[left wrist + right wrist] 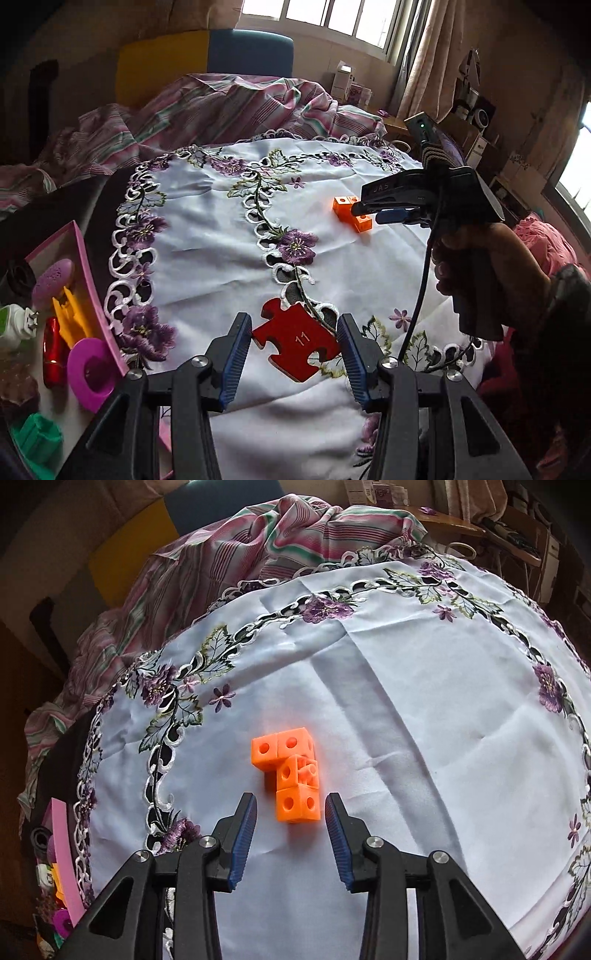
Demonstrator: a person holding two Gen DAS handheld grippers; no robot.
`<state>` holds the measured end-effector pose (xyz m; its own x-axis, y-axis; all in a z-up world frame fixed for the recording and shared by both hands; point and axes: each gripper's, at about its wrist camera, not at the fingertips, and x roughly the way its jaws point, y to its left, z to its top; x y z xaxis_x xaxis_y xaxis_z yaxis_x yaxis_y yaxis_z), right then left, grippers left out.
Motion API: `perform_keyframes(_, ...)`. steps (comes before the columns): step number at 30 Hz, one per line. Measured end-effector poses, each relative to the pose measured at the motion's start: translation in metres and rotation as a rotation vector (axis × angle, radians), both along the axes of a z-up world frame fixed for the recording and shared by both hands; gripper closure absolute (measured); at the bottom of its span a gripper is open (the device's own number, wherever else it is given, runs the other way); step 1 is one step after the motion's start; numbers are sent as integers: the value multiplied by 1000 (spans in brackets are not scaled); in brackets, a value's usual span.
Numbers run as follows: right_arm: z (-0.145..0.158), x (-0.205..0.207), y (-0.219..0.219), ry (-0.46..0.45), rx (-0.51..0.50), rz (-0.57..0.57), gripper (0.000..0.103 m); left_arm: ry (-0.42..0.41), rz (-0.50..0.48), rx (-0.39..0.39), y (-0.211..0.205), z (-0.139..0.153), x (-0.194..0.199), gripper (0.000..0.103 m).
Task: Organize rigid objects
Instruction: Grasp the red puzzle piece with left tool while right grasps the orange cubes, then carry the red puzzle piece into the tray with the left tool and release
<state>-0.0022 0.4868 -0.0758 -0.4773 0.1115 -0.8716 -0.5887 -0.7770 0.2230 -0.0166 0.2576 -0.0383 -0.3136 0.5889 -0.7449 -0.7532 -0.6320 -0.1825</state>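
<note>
A flat red jigsaw piece (295, 341) marked 11 sits between the blue pads of my left gripper (294, 319), which is shut on it just above the embroidered white cloth (207, 258). Further back on the cloth lies an orange block of joined cubes (349, 214) (291, 775). My right gripper (291, 799) (369, 214) is over it, open. Its fingers straddle the nearest cube, with a gap showing on the left side. A person's hand (480, 258) holds the right gripper.
A pink tray (86, 266) (62, 849) at the cloth's left edge holds a purple oval, a yellow part, a red cylinder (53, 350) and a magenta ring (92, 369). Rumpled striped bedding (221, 107) lies behind the cloth. A black cable (417, 302) hangs from the right gripper.
</note>
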Motion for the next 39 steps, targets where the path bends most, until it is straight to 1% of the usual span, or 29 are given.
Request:
perform_keyframes(3, -4, -16, 2, -40, 25, 35, 61, 0, 16, 18, -15, 5, 1, 54)
perform_keyframes(6, -10, -32, -2, -103, 90, 76, 61, -12, 37, 32, -26, 8, 1, 54)
perform_keyframes(8, -17, -39, -4, -137, 109, 104, 61, -6, 46, 33, -32, 9, 1, 54)
perform_keyframes(9, -19, -42, -7, -158, 130, 121, 65, 2, 51, 32, -35, 10, 2, 54)
perform_keyframes(10, -18, -42, -11, -162, 159, 133, 72, 9, 53, 31, -38, 10, 3, 54)
perform_keyframes(11, -16, -42, -14, -152, 141, 151, 77, 13, 57, 32, -41, 11, 3, 54)
perform_keyframes(12, -13, -40, -20, -133, 126, 170, 77, 16, 65, 35, -44, 12, 3, 54)
perform_keyframes(14, -5, -35, -37, -108, 155, 213, 77, 8, 76, 41, -51, 12, 1, 54)
perform_keyframes(15, -2, -33, -47, -95, 147, 241, 77, 5, 83, 45, -54, 12, 1, 54)
perform_keyframes(19, -1, -22, -84, -40, 69, 354, 77, 2, 114, 52, -66, 14, -1, 54)
perform_keyframes(21, -8, -20, -100, -41, 62, 392, 77, 3, 134, 53, -72, 14, -2, 54)
perform_keyframes(23, -19, -23, -112, -81, 51, 423, 77, 10, 158, 51, -80, 17, -2, 54)
perform_keyframes(24, -19, -22, -116, -77, 76, 430, 77, 15, 172, 52, -84, 18, -2, 54)
perform_keyframes(25, -19, -23, -118, -78, 90, 439, 77, 24, 186, 52, -88, 20, -2, 54)
perform_keyframes(27, -20, -22, -116, -66, 84, 438, 77, 41, 223, 48, -99, 23, -3, 54)
perform_keyframes(33, -23, -23, -118, -53, 115, 464, 76, 45, 325, 45, -130, 25, -10, 54)
perform_keyframes(39, -23, -21, -121, -47, 146, 483, 76, 60, 397, 28, -152, 25, -10, 54)
